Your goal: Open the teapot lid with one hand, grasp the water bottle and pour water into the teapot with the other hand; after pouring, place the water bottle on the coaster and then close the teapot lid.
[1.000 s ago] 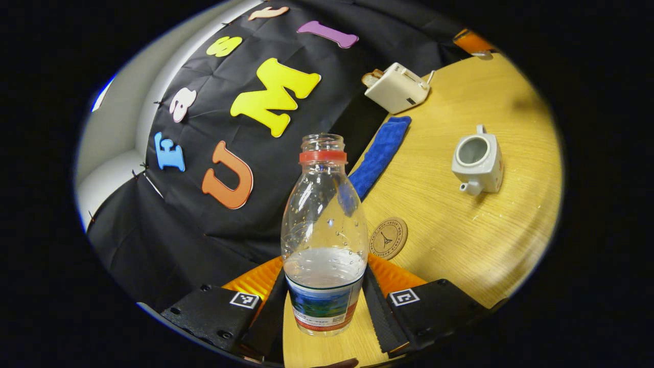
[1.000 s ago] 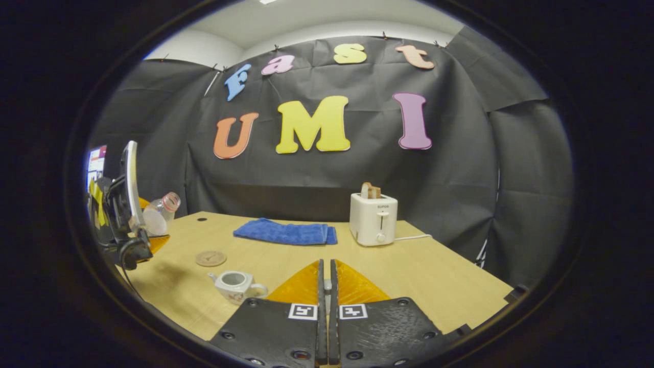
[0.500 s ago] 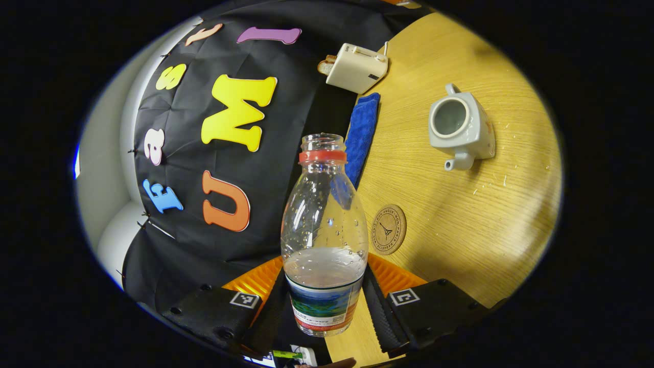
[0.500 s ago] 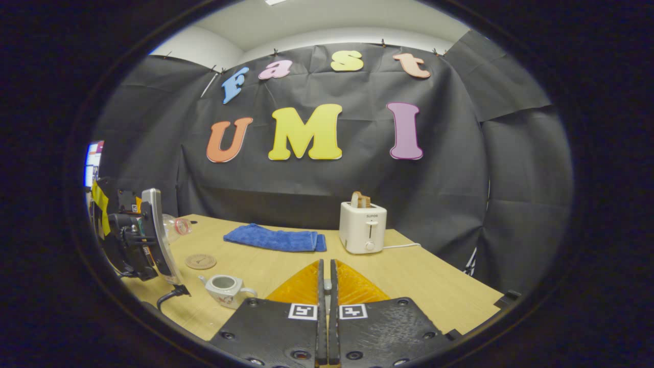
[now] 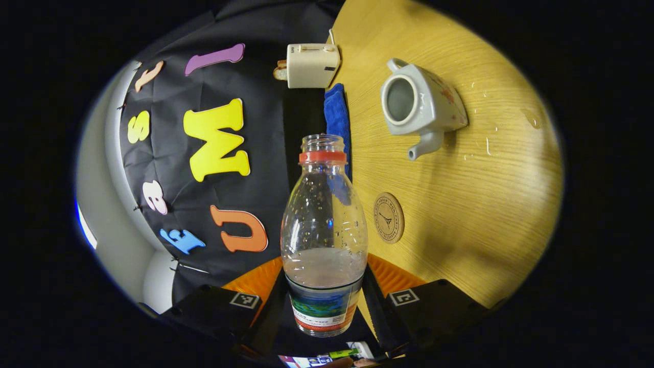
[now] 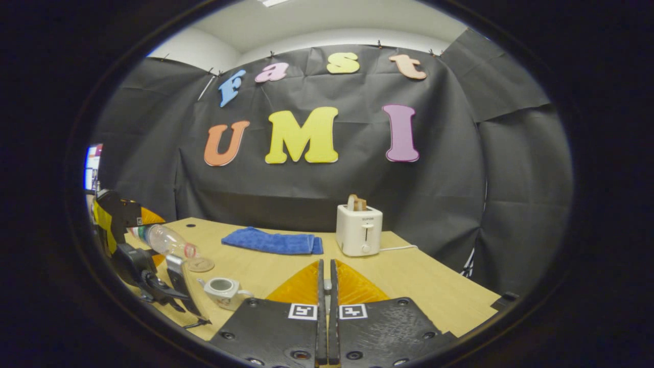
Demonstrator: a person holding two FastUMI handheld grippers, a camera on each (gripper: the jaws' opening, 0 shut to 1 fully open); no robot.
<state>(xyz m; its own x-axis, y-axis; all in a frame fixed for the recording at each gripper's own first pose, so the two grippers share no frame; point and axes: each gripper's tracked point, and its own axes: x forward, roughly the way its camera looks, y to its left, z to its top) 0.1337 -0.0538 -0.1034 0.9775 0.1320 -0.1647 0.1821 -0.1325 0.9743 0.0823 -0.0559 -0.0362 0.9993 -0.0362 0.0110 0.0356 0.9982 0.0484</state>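
Left gripper view: left gripper (image 5: 325,301) clamps tilted water bottle (image 5: 324,235) near open teapot (image 5: 420,105).

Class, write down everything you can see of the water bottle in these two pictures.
The bottle is clear plastic, uncapped, with a red ring under its open neck and a printed label round its base. It is partly filled with water, and droplets cling inside its upper wall. The left tool grips it at the label, a finger on each side. In the right gripper view the bottle is tipped nearly level above the table, neck toward the lidless teapot.
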